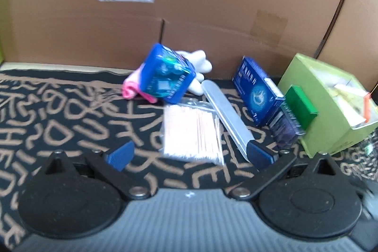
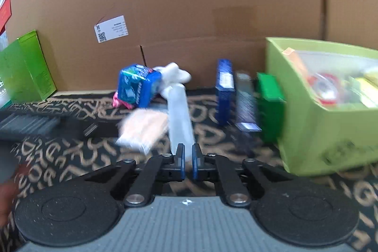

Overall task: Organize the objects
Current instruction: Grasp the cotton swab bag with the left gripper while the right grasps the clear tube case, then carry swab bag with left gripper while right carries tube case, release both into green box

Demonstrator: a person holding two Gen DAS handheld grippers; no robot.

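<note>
A long pale flat bar point(image 1: 226, 115) lies on the patterned cloth; it also shows in the right wrist view point(image 2: 180, 115). My right gripper point(image 2: 187, 162) is shut on its near end. My left gripper point(image 1: 189, 155) is open and empty, close to a clear bag of cotton swabs point(image 1: 191, 131), also seen in the right wrist view point(image 2: 141, 129). A blue packet point(image 1: 167, 76) leans on a pink and white cloth point(image 1: 132, 89). A dark blue box point(image 1: 256, 91), a dark pack point(image 1: 285, 126) and a green box point(image 1: 301, 105) stand beside a light green bin point(image 1: 330, 110).
A cardboard wall point(image 1: 189, 4) closes the back. The light green bin point(image 2: 307, 124) holds several items at the right. A green carton point(image 2: 26, 67) stands at the far left. The left gripper's body point(image 2: 35, 124) lies low at the left.
</note>
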